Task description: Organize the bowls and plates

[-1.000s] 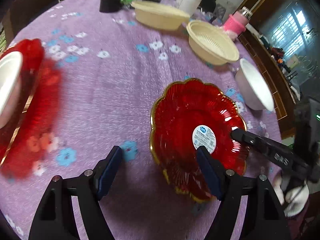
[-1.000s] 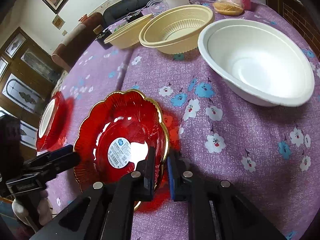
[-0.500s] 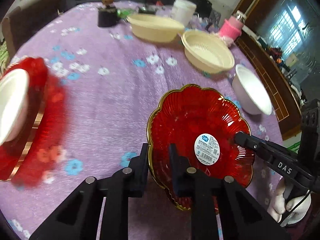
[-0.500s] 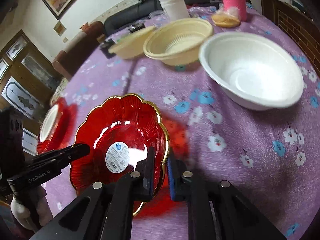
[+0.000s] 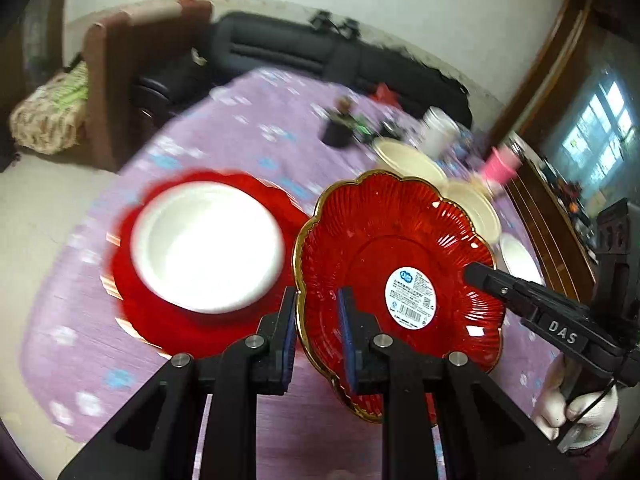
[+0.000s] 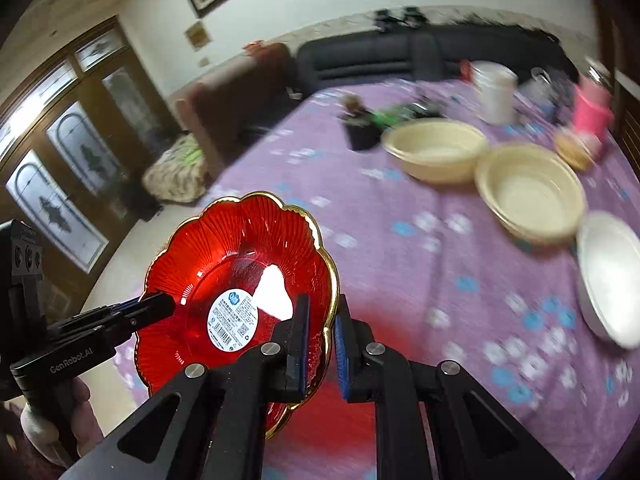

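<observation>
Clearly the red scalloped plate with the gold rim and a white barcode sticker is the piece in hand: it hangs tilted above the purple flowered tablecloth, carried from two sides. The left gripper is pinched narrow on the plate's near rim, one blue pad inside the dish and one outside. The right gripper clamps the opposite edge the same way, its fingers drawn close with the gold rim between them. Each tool shows in the other's view, reaching in over the red plate.

Just beside the plate, on the left gripper's side, a second red plate lies flat on the cloth with a white bowl sitting in it. Beyond the held plate, toward the far side of the table, stand two cream bowls, touching or nearly so, and nearer the right gripper's side another white bowl. Farther off still are a white tub, a pink cup and a small dark pot, all blurred.

As a judgement, the sorting is in its early middle: one bowl-on-plate pairing looks finished, the held plate has yet to be put down, likely near that set, and three bowls are left loose on the cloth.
</observation>
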